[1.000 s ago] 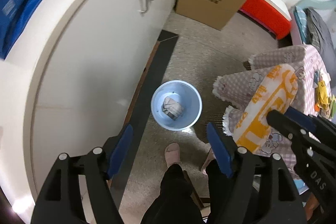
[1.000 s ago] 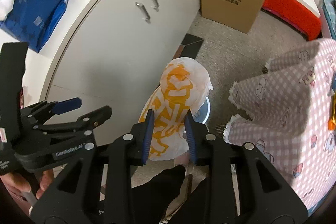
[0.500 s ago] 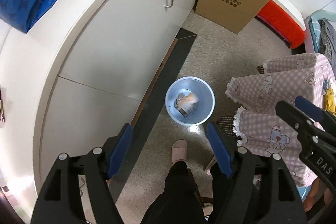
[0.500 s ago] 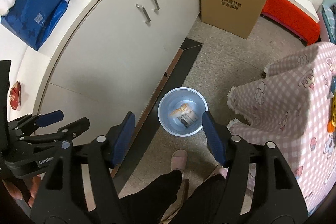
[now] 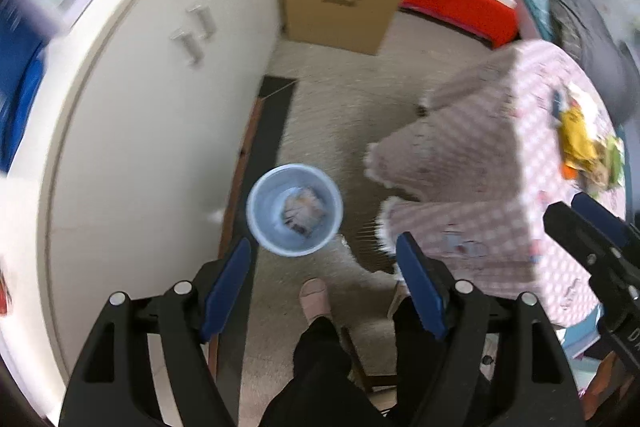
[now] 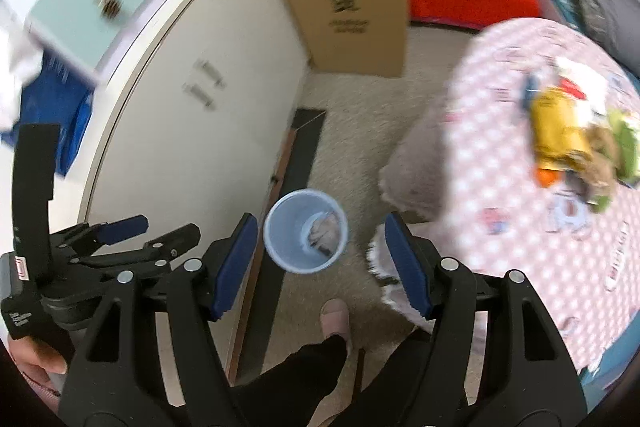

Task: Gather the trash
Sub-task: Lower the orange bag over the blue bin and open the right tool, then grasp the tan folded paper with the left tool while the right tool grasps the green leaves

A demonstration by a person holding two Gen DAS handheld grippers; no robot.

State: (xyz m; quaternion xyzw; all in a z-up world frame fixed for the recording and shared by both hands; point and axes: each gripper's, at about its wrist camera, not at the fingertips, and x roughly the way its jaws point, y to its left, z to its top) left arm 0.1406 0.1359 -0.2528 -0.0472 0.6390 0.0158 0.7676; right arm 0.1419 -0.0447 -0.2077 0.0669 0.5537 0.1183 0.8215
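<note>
Both hand-held grippers hovering spread and empty above the bin.

The white cabinet (image 5: 152, 131) is standing left of the left hand-held gripper (image 5: 324, 285); the desk (image 6: 532, 195), under a pink checked cloth, is lying right of the right hand-held gripper (image 6: 320, 263) and carrying a trash pile (image 6: 572, 143). The blue bin (image 5: 295, 209) is sitting on the floor just beyond both grippers' fingertips, holding wrappers (image 5: 303, 211).

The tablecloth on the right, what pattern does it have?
The tablecloth is pink-and-white checked with small cartoon prints; the right wrist view shows it best, though blurred.
</note>
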